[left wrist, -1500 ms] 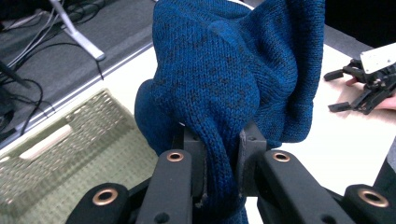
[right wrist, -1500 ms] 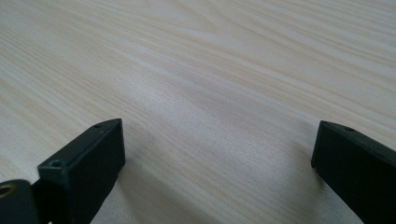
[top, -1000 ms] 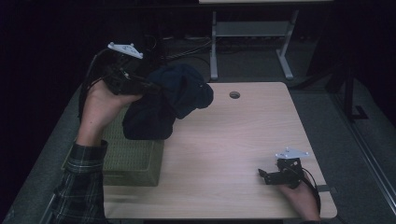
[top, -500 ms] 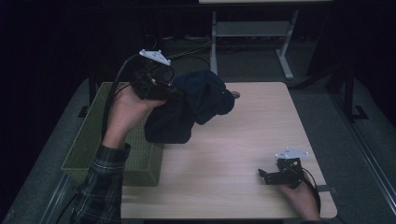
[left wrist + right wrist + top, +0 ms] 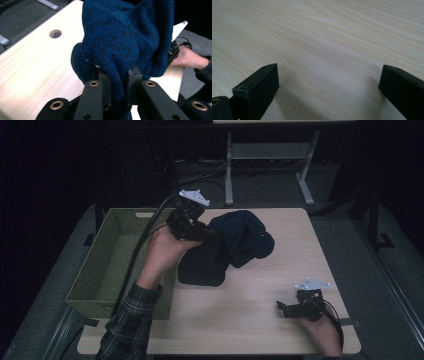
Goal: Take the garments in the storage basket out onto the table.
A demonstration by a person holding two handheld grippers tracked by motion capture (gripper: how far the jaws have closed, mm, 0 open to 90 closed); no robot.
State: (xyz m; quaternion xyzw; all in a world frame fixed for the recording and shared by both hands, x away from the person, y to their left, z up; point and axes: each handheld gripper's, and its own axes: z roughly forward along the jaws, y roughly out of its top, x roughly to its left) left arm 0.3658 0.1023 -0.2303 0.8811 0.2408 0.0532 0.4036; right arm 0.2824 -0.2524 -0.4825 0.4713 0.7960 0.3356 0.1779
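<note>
A dark blue knitted garment (image 5: pixel 232 247) hangs bunched above the wooden table (image 5: pixel 260 320), its lower folds touching the tabletop. My left gripper (image 5: pixel 207 234) is shut on its upper edge; in the left gripper view the knit (image 5: pixel 125 42) is pinched between the two black jaws and drapes over them (image 5: pixel 117 90). My right gripper (image 5: pixel 281 308) rests near the table's front right corner, held by a hand. Its jaws stand wide apart (image 5: pixel 329 82) over bare wood with nothing between them.
A green woven basket (image 5: pixel 117 270) stands at the table's left edge. A round cable hole (image 5: pixel 55 33) sits in the tabletop beyond the garment. A metal table frame (image 5: pixel 270 165) stands behind on the dark floor.
My left gripper has carried the garment rightward, from above the basket to over the table's middle. The right gripper has stayed where it was.
</note>
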